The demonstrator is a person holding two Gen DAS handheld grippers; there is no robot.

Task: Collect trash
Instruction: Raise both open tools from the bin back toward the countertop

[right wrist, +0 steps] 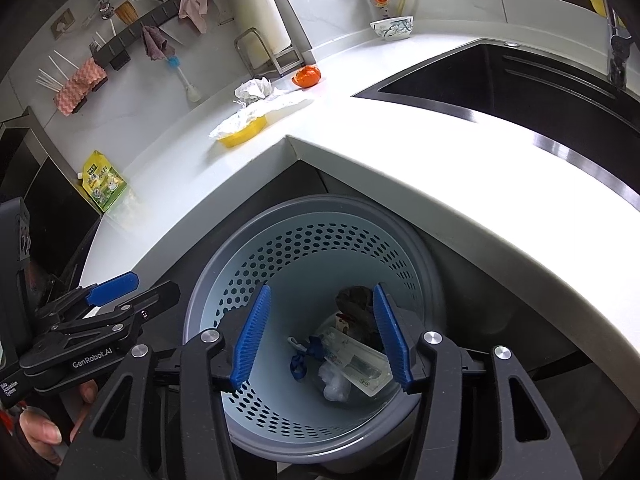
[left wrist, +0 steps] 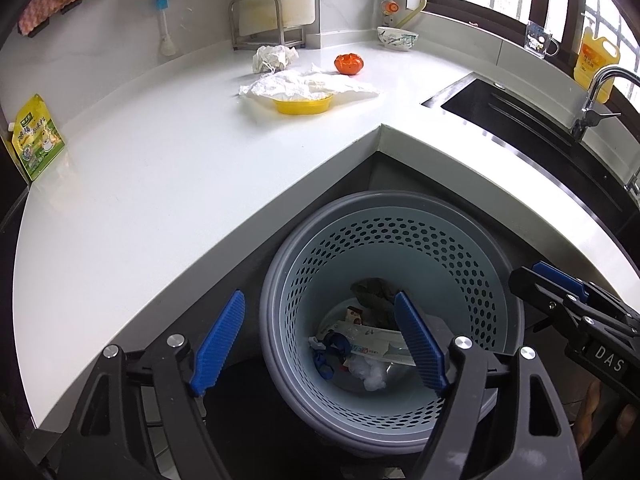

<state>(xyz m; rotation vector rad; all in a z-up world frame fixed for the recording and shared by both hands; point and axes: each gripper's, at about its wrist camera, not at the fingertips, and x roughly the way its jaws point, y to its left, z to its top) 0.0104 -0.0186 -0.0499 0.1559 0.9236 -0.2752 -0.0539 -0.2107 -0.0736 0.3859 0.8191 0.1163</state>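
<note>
Trash (left wrist: 362, 354) lies at the bottom of the perforated bin (left wrist: 400, 248) that stands on the floor in the inner corner of the white worktop (left wrist: 160, 184): a flat white packet, a blue scrap, a clump of clear plastic and something dark and crumpled against the far wall. More of it is up on the worktop, where I see a crumpled white paper (left wrist: 274, 58) near the back wall and a yellow bowl (left wrist: 302, 105) just in front of it, with a white wrapper (left wrist: 308, 86) draped over the bowl. An orange fruit (left wrist: 349, 64) sits just beside them to the right.

My left tool (left wrist: 320, 344) hangs over the near rim of the bin, pointing steeply down. Its jaws are spread wide, one blue pad outside the rim and one over the inside, with nothing between them. My right tool (right wrist: 322, 340) hangs over the same bin, its jaws parted about halfway and also bare, both pads framing the trash below without touching it. Each tool shows at the edge of the other's view, side by side and apart.

A green and yellow pouch (left wrist: 36, 138) stands at the left end of the worktop, and a dark sink (left wrist: 520, 120) is set into the right side.
</note>
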